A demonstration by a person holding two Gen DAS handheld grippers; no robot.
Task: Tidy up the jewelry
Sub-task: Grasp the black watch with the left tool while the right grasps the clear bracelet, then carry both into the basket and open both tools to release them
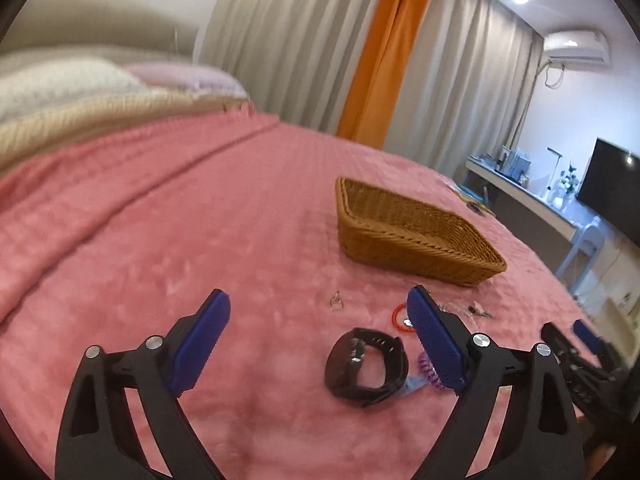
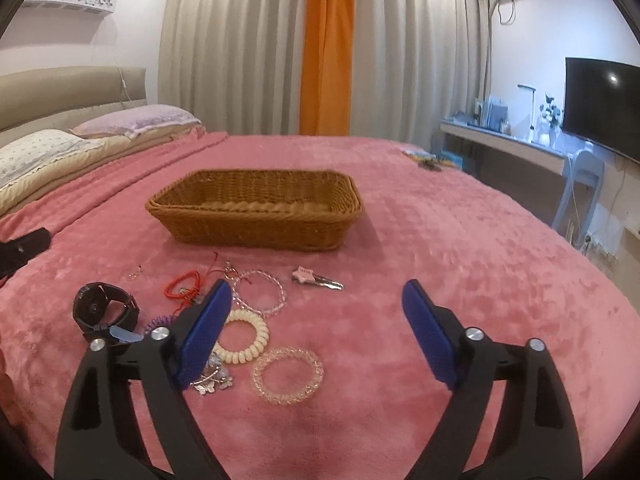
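A wicker basket [image 1: 412,236] [image 2: 256,208] stands on the pink bed, and no jewelry shows inside it. A black watch [image 1: 366,366] [image 2: 105,307] lies in front of my open, empty left gripper [image 1: 318,300]. Near it lie a red cord bracelet [image 2: 182,285] [image 1: 398,316], a purple coil tie [image 2: 158,323] [image 1: 430,372], a clear bead bracelet [image 2: 260,294], a cream coil tie [image 2: 244,340], a clear coil tie [image 2: 287,374], silver butterfly trinkets [image 2: 212,380], a star hair clip [image 2: 316,278] and a small earring [image 1: 336,302] [image 2: 135,274]. My right gripper [image 2: 318,292] is open and empty above them.
Pillows [image 2: 132,122] lie at the bed's head on the left. Small items [image 2: 428,160] lie at the bed's far right edge. A desk [image 2: 504,140], a chair [image 2: 580,184] and a TV [image 2: 600,108] stand to the right. The right gripper shows in the left wrist view [image 1: 580,344].
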